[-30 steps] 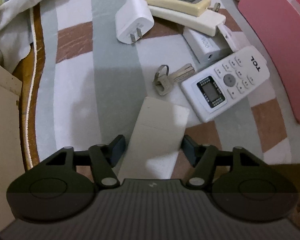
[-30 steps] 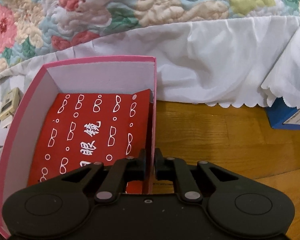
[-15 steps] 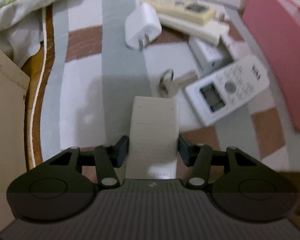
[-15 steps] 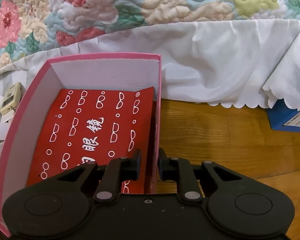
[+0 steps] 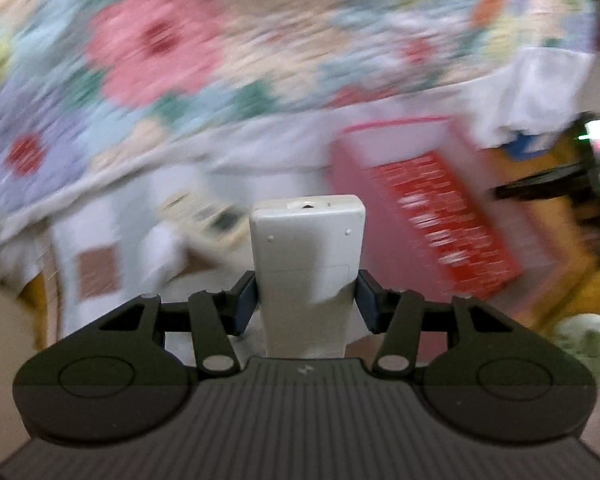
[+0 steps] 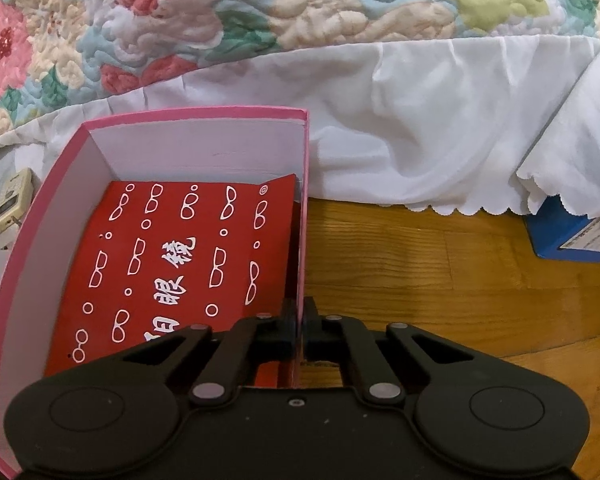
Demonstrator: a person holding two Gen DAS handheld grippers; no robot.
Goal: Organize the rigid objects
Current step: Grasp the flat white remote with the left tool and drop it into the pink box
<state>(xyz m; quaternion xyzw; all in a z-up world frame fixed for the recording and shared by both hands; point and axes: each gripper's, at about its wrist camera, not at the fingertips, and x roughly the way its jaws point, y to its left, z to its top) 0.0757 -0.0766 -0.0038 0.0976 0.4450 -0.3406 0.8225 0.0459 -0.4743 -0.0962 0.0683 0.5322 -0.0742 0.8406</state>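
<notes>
My left tongs (image 5: pixel 306 300) are clamped on the white remote (image 5: pixel 306 256), back side up, one pad against each of its long edges, and it sits lifted clear of the striped cloth (image 5: pixel 96 268). That view is blurred; past the remote I can make out the pink box (image 5: pixel 348 168) and a floral quilt (image 5: pixel 160 40). My right tongs (image 6: pixel 302 326) are pinched together on the right wall of the pink box (image 6: pixel 305 208), which stands on the wooden floor (image 6: pixel 420 272). A red printed sheet (image 6: pixel 172 264) lies inside it. More remotes (image 6: pixel 12 200) lie just left of the box
</notes>
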